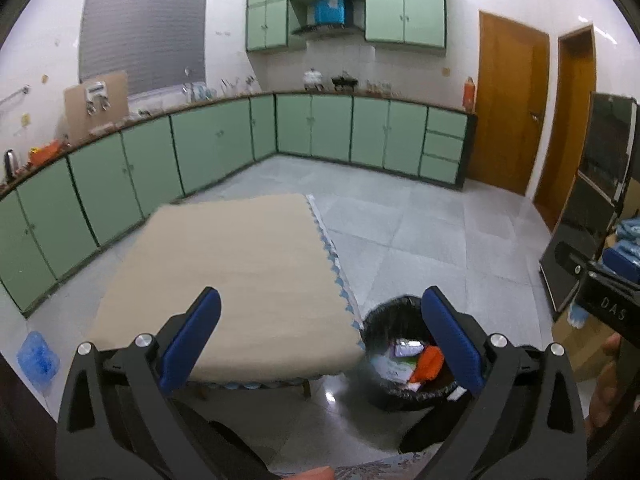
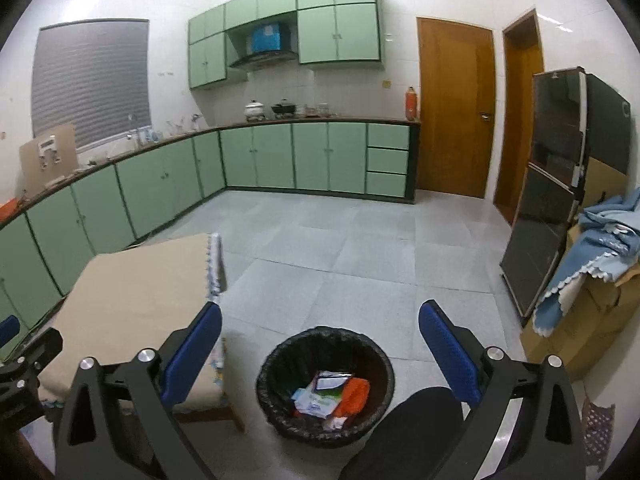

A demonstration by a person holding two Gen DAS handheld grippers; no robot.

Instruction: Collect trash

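A round bin with a black liner point(image 2: 326, 386) stands on the floor beside the table, holding an orange wrapper point(image 2: 352, 396) and white and blue packets point(image 2: 316, 400). The same bin point(image 1: 404, 354) shows in the left wrist view, partly behind the right finger. My right gripper point(image 2: 320, 344) hangs open above the bin, nothing between its blue pads. My left gripper point(image 1: 320, 332) is open too, above the near corner of the beige-topped table point(image 1: 240, 272), and holds nothing. The right gripper's body point(image 1: 608, 304) shows at the right edge of the left wrist view.
Green base cabinets point(image 2: 280, 160) line the back and left walls under a worktop with pots. A dark fridge point(image 2: 560, 184) and cardboard boxes draped with blue cloth point(image 2: 600, 256) stand at right. Two wooden doors point(image 2: 456, 108) are behind. A blue plastic bag point(image 1: 38, 356) lies on the floor at left.
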